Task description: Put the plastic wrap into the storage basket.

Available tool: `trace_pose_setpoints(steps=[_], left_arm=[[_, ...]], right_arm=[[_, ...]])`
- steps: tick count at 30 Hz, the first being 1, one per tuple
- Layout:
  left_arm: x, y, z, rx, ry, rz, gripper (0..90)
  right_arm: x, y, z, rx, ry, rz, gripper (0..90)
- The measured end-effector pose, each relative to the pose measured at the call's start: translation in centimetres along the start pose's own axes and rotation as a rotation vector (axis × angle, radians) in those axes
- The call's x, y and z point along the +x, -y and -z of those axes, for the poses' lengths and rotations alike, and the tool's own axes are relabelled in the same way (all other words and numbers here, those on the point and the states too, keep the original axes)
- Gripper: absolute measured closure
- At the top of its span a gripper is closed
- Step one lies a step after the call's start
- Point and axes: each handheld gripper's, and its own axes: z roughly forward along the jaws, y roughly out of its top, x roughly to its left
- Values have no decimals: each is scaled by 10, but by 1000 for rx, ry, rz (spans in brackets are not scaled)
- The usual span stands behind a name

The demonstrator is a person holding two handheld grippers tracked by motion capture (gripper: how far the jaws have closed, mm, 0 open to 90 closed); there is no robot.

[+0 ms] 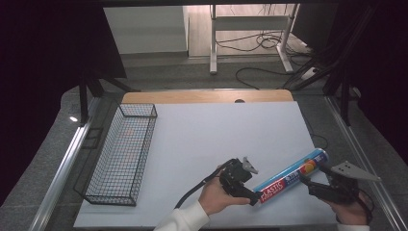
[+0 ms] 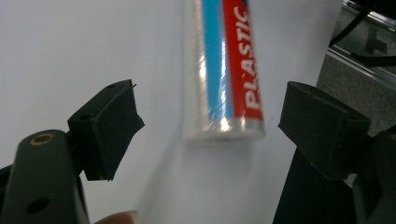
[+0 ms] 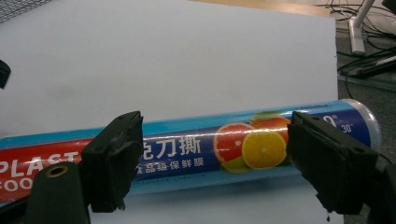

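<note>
A roll of plastic food wrap (image 1: 291,175) with a blue and red label and citrus pictures lies slantwise on the white table near the front right. My left gripper (image 1: 252,192) is at the roll's near-left end. In the left gripper view the roll's end (image 2: 229,70) lies just ahead of the gap, and the left gripper (image 2: 210,121) is open with nothing between its pads. My right gripper (image 1: 308,183) is beside the roll's right half. In the right gripper view the roll (image 3: 196,149) runs crosswise behind the wide-apart jaws of the right gripper (image 3: 215,158), which is open.
A black wire basket (image 1: 137,117) stands along the table's left side. The white sheet (image 1: 216,134) covers the table, with a wooden strip (image 1: 207,96) at the far edge. Cables and a desk frame lie on the floor beyond.
</note>
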Motion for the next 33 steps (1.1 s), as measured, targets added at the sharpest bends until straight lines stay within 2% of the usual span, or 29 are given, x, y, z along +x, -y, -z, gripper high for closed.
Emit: trace_pose_setpoints(steps=[2,3,5,7,14,16,18,19,20,26,30,32,33], left_arm=[[-5,-10,-13,31,-2,-18,192],[-5,-10,-13,31,-2,-18,192],[-7,-14,-24,56,-3,-21,192],[-8,-15,-37,74,-8,-17,193],[-9,-14,-59,140,-2,-20,196],[-9,-12,-65,166,-14,-4,225],[-7,-11,-71,202,-3,16,262],[-4,-10,-72,206,29,34,274],[-4,-9,-72,207,34,35,293],[-3,-9,-70,210,31,32,313],[1,-4,-63,231,18,13,314],[5,7,-53,253,5,-10,313],[7,11,-49,258,4,-9,314]], right_arm=[[-2,0,1,-2,7,-9,196],[-2,0,1,-2,7,-9,196],[-3,1,1,-1,14,-11,196],[-4,2,1,1,17,-14,195],[-4,2,1,3,23,-13,195],[-4,2,1,2,21,-10,195],[-4,2,1,3,21,-10,194],[-5,2,1,4,22,-11,195],[-5,2,1,5,23,-11,194],[-6,2,3,2,31,-10,194],[-7,3,4,1,35,-7,194],[-7,3,4,6,36,-9,194],[-6,3,3,8,36,-8,194]])
